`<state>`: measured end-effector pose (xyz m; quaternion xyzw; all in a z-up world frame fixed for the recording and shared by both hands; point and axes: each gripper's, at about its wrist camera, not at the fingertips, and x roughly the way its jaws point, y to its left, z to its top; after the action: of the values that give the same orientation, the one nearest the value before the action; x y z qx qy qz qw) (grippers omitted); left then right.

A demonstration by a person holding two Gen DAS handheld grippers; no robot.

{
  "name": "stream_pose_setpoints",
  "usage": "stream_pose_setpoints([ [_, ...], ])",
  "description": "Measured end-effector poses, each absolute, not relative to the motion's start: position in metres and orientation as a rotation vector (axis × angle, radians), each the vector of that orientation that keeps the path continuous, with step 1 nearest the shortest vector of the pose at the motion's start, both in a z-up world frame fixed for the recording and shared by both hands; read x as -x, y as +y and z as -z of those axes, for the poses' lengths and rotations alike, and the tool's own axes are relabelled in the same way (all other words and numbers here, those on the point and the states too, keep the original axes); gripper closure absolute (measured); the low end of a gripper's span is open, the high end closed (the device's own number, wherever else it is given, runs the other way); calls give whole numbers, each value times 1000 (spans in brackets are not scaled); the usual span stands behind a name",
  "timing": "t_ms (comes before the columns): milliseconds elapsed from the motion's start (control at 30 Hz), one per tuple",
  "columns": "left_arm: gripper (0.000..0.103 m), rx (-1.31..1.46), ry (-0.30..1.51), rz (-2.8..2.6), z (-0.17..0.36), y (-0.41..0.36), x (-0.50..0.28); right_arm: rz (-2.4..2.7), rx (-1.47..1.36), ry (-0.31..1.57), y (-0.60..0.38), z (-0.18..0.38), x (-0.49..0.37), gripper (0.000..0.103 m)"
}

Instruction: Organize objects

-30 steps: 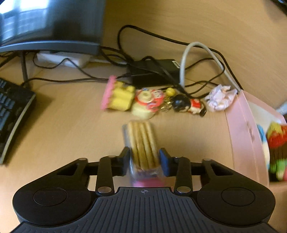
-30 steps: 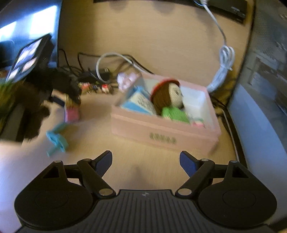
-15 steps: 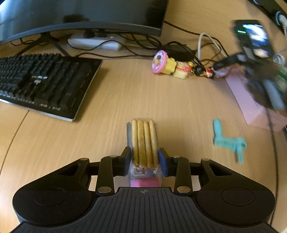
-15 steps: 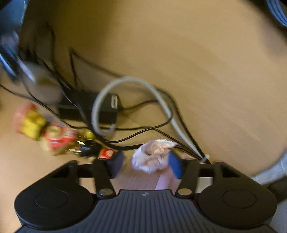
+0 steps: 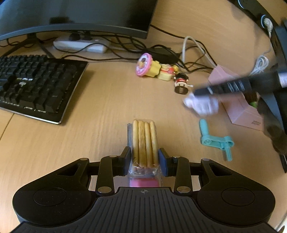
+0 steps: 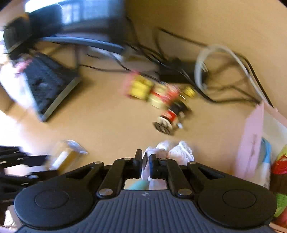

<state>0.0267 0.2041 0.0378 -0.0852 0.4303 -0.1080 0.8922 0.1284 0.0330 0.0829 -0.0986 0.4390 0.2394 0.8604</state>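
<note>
My left gripper [image 5: 144, 158] is shut on a clear pack of biscuits [image 5: 144, 139] with a pink end, held low over the wooden desk. My right gripper [image 6: 145, 161] is shut on a crumpled white paper ball [image 6: 172, 152]; it shows blurred in the left wrist view [image 5: 200, 104] beside the pink box [image 5: 238, 107]. The pink box [image 6: 251, 139] holds a knitted doll and a blue-white pack. A teal plastic toy [image 5: 215, 140] lies on the desk right of the biscuits. Small toys [image 5: 148, 66] and a black-haired figure [image 5: 181, 83] lie near the cables.
A black keyboard [image 5: 35, 84] lies at the left, a monitor [image 5: 71, 16] behind it. A white power strip [image 5: 80, 44], a black adapter and tangled cables [image 5: 190, 52] run along the back. The right view is motion-blurred.
My right gripper has shut on the paper ball and carried it away from the cables toward the front of the pink box. My left gripper still holds the biscuits, barely moved.
</note>
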Motion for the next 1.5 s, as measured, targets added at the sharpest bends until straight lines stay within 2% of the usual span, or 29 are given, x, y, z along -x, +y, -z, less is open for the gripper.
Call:
stream_pose_setpoints([
  [33,66,180,894,230,-38,205,-27,-469,214,871,38,-86,-131,59],
  [67,66,186,893,231,-38,207,-26,-432,220,822,46,-88,-137,48],
  [100,66,189,893,230,-37,208,-25,-402,213,778,52,-90,-144,32],
  [200,65,185,903,221,-36,210,-23,-410,224,735,86,-84,-168,26],
  [367,65,158,908,227,-36,211,-19,-331,364,701,132,-51,-209,27],
  [400,65,160,908,229,-36,211,-18,-328,358,709,130,-48,-215,34],
  [433,65,159,908,230,-36,212,-18,-332,345,728,128,-45,-220,54],
  [567,65,156,911,238,-36,211,-20,-328,232,812,99,-42,-212,54],
  [700,65,165,910,248,-35,211,-21,-421,77,886,48,-57,-164,54],
  [800,65,169,912,248,-35,210,-23,-416,46,796,23,-79,-142,42],
  [900,65,157,912,243,-35,206,-24,-318,56,746,24,-81,-167,41],
  [1067,65,143,909,229,-35,202,-21,-241,51,828,55,-51,-231,41],
  [1100,65,142,910,225,-35,202,-20,-224,96,828,64,-45,-240,42],
  [1200,65,145,909,223,-35,203,-16,-214,140,847,71,-39,-246,59],
  [1400,65,152,909,234,-35,196,-19,-335,81,909,40,-46,-187,60],
  [1467,65,148,906,255,-34,189,-19,-369,85,887,24,-53,-154,53],
  [1500,65,144,906,263,-33,185,-18,-368,91,877,14,-58,-137,43],
])
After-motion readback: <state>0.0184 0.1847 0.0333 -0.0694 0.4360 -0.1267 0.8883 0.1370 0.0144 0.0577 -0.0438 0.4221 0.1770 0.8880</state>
